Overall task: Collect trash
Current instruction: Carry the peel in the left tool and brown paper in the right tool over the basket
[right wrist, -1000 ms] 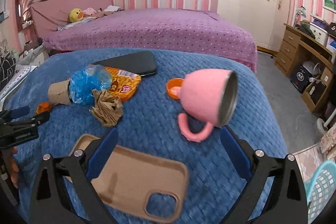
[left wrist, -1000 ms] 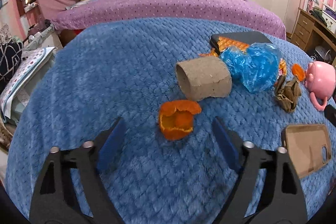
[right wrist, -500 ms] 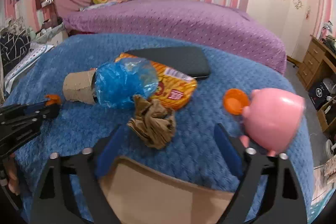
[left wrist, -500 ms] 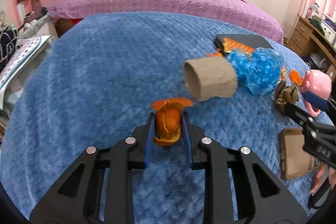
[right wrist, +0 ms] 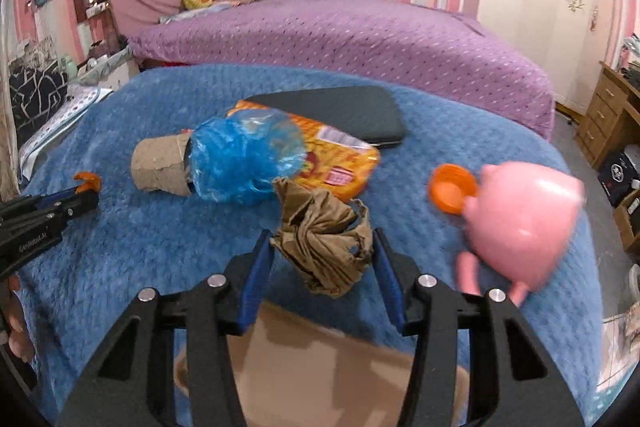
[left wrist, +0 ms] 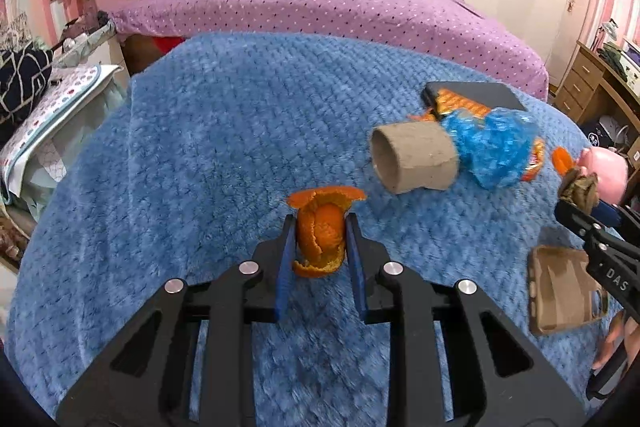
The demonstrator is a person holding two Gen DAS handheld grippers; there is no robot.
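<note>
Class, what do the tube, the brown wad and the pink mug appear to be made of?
Tube: grey-brown cardboard, matte, fibrous torn edge. Brown wad: likely kraft paper, dull, sharply creased. Pink mug: smooth and glossy with highlights; perhaps coated metal or plastic, unclear.

On the blanket (right wrist: 160,247), the tube (right wrist: 160,167) lies at left touching the bag (right wrist: 240,159), the wrapper (right wrist: 340,163) behind it under the case (right wrist: 352,115), the crumpled paper (right wrist: 324,243) at centre, and the cap (right wrist: 452,189) and mug (right wrist: 524,219) at right.
</note>
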